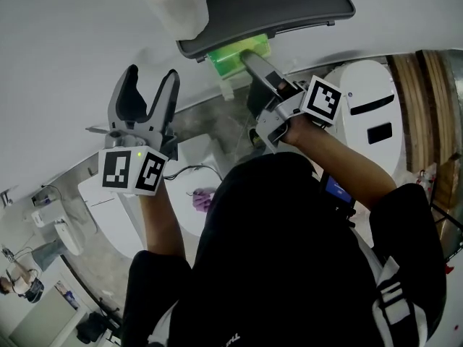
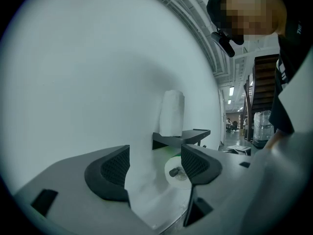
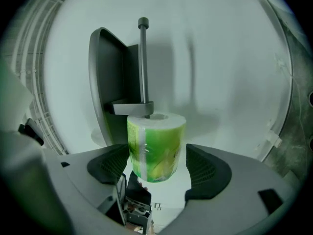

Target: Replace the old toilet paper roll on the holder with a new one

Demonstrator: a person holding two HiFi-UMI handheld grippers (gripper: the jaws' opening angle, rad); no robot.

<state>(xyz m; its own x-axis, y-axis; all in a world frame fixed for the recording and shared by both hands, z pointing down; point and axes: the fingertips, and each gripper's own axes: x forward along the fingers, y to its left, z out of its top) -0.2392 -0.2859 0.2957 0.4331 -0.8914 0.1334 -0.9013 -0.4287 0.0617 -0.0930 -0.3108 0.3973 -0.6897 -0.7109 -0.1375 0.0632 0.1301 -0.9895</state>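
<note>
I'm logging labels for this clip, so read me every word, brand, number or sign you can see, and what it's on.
Nothing here can be read.
green-wrapped roll: wrapper print, blurred, unreadable.
black shirt: white lettering at the picture's bottom edge, cut off, unreadable.
Left gripper cube and right gripper cube: black-and-white square patterns only, no letters or numbers.

The white roll (image 1: 173, 2) on the holder's shelf (image 1: 275, 9) is cut off by the picture's far edge. Under the shelf, the green-wrapped roll (image 1: 230, 59) is mostly hidden behind the right gripper (image 1: 253, 62). A person (image 1: 22, 284) at the near left is too small to make out.
</note>
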